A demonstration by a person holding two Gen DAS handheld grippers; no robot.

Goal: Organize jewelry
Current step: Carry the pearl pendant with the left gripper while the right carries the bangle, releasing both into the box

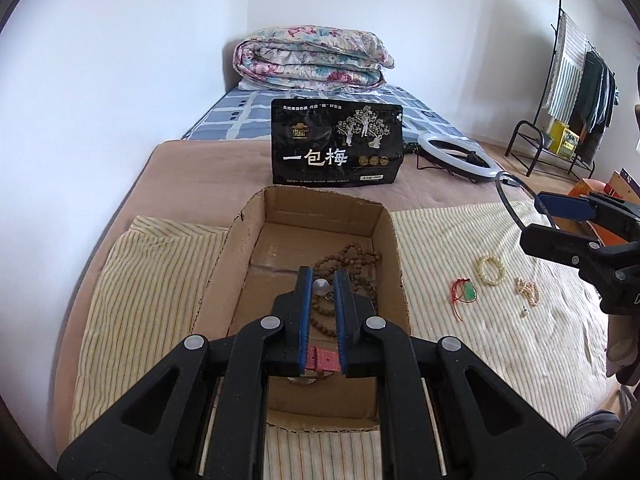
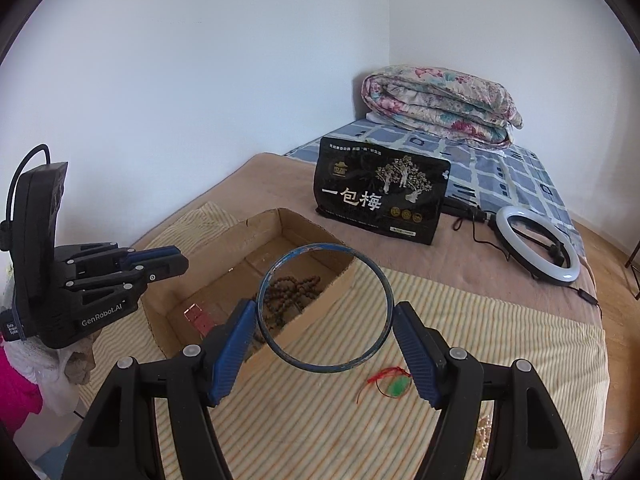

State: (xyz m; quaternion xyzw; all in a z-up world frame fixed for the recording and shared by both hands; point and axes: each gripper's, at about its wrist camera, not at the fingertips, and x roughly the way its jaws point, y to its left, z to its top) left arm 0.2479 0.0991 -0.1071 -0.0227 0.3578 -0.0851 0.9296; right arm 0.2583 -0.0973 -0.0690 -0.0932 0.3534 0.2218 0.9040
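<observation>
A brown cardboard box [image 1: 384,216] is set on a cloth [image 1: 152,280] striped in cream and thin dark lines. Brown wooden beads [image 1: 352,260] and a pink strap [image 1: 322,360] are seen inside. Blue pads are borne by the black left gripper [image 1: 323,280] and right gripper [image 2: 324,320], between which a dark blue bangle [image 2: 386,284] is held. A green pendant [image 1: 469,290] is tied with red cord.

Under left gripper [image 1: 323,280]: cardboard box [image 1: 384,216], bead necklace [image 1: 352,258] and watch strap [image 1: 322,360] inside
Ahead of it: snack bag [image 1: 336,144], folded quilt [image 1: 312,58] behind
To its right: jade pendant [image 1: 469,291], pearl bracelet [image 1: 491,269], pearl strand [image 1: 529,290] on the striped cloth [image 1: 480,340]
Between right gripper [image 2: 325,312] fingers: bangle [image 2: 384,280], just right of the box
</observation>
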